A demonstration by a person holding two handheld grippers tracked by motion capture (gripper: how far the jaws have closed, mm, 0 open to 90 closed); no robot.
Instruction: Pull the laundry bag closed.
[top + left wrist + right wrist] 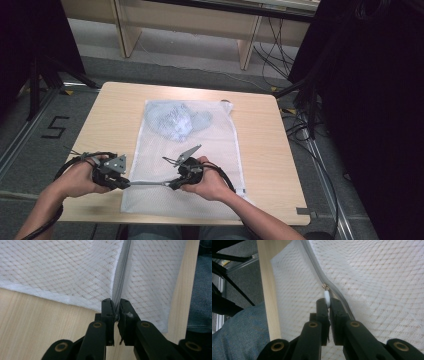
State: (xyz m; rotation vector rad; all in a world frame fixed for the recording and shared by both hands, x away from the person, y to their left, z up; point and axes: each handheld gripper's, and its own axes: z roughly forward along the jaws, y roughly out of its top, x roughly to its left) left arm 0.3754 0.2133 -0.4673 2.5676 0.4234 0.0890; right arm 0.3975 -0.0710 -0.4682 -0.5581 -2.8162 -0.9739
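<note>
High view: mesh laundry bag (200, 165) lies flat on the table (115, 115), blue garment (176, 120) inside; a floor mark reads "5".

Left gripper view: your left gripper (115, 305) is clamped on the zipper (120, 277) end.

Right gripper view: your right gripper (328, 304) pinches the white pull tab (327, 298); zipper partly run, judging by position.
</note>
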